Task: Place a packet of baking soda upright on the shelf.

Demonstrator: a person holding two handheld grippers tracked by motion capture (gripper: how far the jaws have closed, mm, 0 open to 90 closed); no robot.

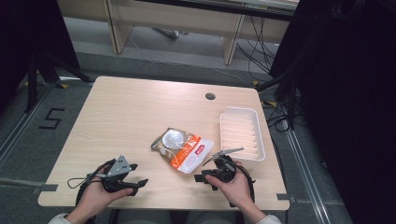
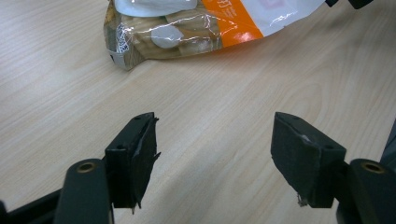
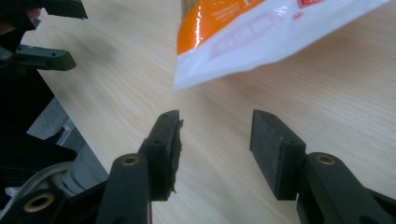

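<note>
Bag [image 1: 183,150] lies flat mid-table, just left of the white tray [image 1: 242,133] and apart from it. Its clear end with the pale round pieces points up-left; its orange-and-white sealed end points toward your right gripper [image 1: 208,176].

Your left gripper [image 1: 135,179] sits near the front edge, jaws wide apart, holding nothing. Your right gripper is close to the bag's white corner [image 3: 196,77], jaws parted somewhat less, also empty.

Handling, judged: glossy film, so slippery and crinkly. The bag looks light and limp, with loose contents that would shift and sag if you lift it by one end. The pieces inside may crush, so keep your pads off the bulging middle.

Take hold at the flat sealed white edge nearest your right gripper. If it droops, support the clear end [image 2: 140,42] with your left.
</note>
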